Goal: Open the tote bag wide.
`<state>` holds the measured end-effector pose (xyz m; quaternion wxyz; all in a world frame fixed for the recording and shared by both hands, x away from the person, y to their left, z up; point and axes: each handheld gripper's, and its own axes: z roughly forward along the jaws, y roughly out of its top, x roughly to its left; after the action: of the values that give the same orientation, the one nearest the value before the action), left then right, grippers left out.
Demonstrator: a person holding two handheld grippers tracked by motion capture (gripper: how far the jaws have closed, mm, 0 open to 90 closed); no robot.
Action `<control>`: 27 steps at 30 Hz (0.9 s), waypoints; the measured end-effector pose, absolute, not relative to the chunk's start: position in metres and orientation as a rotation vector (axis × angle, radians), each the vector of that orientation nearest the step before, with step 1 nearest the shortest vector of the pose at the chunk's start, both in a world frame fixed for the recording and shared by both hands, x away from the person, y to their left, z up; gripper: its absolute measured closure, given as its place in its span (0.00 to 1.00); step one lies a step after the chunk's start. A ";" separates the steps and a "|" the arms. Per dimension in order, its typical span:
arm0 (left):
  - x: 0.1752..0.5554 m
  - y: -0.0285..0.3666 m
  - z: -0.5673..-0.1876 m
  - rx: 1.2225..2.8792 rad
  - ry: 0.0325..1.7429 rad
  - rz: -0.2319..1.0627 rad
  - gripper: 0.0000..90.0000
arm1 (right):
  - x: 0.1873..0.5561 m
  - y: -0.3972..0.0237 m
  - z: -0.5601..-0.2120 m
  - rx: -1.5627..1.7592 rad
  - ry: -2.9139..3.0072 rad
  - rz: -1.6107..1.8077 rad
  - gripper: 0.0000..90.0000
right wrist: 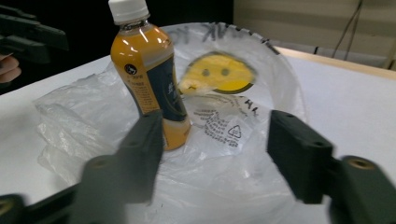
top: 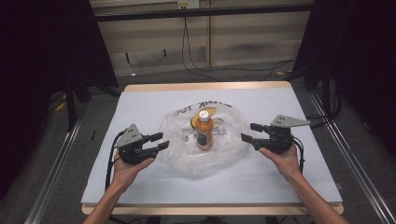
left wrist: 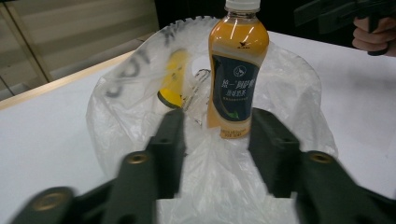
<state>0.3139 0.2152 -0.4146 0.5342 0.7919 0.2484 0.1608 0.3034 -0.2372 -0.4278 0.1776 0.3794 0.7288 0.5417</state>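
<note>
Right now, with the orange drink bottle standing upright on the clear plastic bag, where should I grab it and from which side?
Grip the orange drink bottle with the white cap around its labelled middle, coming in level from the side. It stands upright on the crumpled clear plastic bag, so the straight round body offers parallel sides, while the neck narrows. The right tool, open and facing it, probably has the clearer approach.

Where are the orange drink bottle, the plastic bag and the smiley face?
Bottle (top: 204,133): high view, on its label.
Plastic bag (top: 182,156): high view, on its crumpled near-left part.
Smiley face (right wrist: 219,74): right gripper view, on the yellow print.
</note>
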 end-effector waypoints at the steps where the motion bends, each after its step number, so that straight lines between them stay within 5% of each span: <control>1: 0.311 0.217 -0.415 1.884 0.604 0.401 0.44 | 0.301 -0.238 -0.427 1.086 2.047 1.527 0.25; 12: 0.301 0.239 -0.419 1.866 0.681 0.422 0.13 | 0.271 -0.257 -0.431 1.167 2.028 1.457 0.05; 27: 0.259 0.266 -0.445 1.864 0.724 0.385 0.03 | 0.224 -0.285 -0.442 1.271 1.908 1.403 0.05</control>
<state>0.2588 0.2662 -0.4446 0.5250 0.7792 0.3024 0.1608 0.2237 -0.2846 -0.4424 0.2250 0.4608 0.6916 0.5087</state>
